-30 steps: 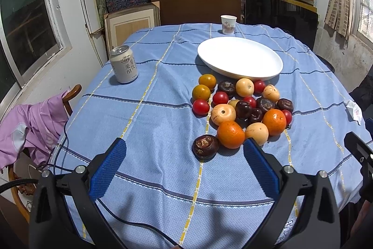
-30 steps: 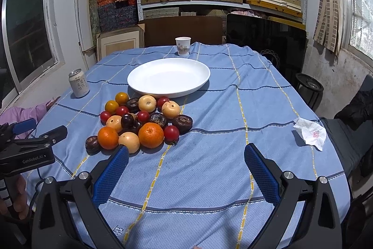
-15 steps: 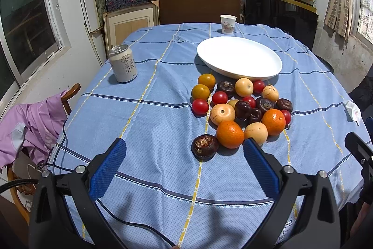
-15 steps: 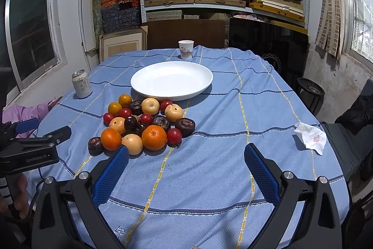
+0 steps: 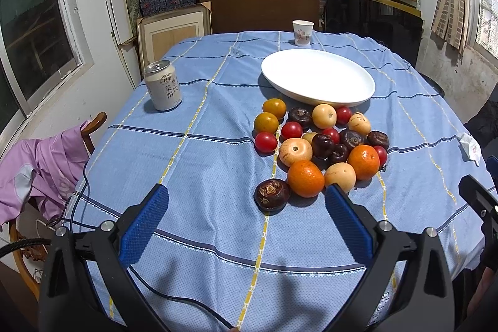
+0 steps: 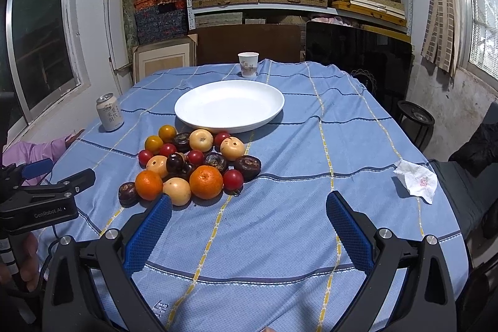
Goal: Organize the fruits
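Left gripper: jaws spread wide, blue pads holding nothing, hovering above the cloth on the near side of the fruit pile; its right pad sits just in front of a pale round fruit, though I cannot tell if they touch.
Right gripper: jaws equally wide apart, empty, over bare cloth near the pile's near right side; its left pad shows just below the pile's front row.
Fruit pile: a tight cluster lying on the blue tablecloth, right in front of the white plate.
Look of the fruit: two bright oranges at the front, small red tomatoes, yellow-orange ones at the far left, pale apple-like rounds, and dark wrinkled brown ones, one sitting at the pile's near left corner.
White plate: nothing on it, its near rim almost meeting the pile's back row.
Can: upright, well to the left of the pile.
Paper cup: upright beyond the plate.
Crumpled tissue: well to the right of the pile.
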`<state>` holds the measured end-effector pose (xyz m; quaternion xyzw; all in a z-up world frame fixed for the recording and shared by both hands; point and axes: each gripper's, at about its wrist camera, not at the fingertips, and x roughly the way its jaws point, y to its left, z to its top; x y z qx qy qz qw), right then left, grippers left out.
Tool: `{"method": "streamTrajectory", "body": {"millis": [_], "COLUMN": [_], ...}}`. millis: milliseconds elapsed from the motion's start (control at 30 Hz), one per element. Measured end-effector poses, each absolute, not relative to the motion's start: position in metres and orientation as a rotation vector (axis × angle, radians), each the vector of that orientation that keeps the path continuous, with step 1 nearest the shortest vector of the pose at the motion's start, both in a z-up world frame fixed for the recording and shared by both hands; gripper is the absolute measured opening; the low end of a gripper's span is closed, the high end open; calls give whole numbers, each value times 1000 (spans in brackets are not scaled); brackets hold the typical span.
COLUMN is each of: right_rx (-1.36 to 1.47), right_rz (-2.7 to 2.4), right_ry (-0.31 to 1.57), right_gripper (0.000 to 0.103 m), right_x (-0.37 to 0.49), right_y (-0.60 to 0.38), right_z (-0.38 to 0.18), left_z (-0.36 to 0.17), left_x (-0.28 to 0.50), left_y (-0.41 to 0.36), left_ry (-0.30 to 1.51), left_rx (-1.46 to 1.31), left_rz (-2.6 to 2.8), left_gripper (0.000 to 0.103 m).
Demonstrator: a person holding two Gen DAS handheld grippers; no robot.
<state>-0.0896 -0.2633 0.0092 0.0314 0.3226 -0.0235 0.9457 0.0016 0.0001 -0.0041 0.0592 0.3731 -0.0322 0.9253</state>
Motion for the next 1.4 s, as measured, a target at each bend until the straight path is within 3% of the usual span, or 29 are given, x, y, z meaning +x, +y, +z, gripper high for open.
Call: {"method": "streamTrajectory", "body": {"millis": [567,833,1267,1333,1400], "right_rx": [63,69,89,92,92], "right_rz": [-34,-54,-69,-71,-77], "right_ry": [671,701,736,745,753], "right_gripper": [100,100,100,100,100], "right_x": [-88,-81,-72,-70,-68], "right_y": [-262,-267,-279,-279,-280], "right_z": [7,-5,-19,-22,-24], "left_z": [-10,-57,-87,-90,-96], "left_x": [3,23,65,69,72], "left_y": [1,-2,2,-1,-6], "left_ry": [783,911,930,935,947], "left_rx": [125,159,196,195,209], "left_rz": [-73,-166,-147,-162,-177], "left_gripper": [99,99,99,97,86]}}
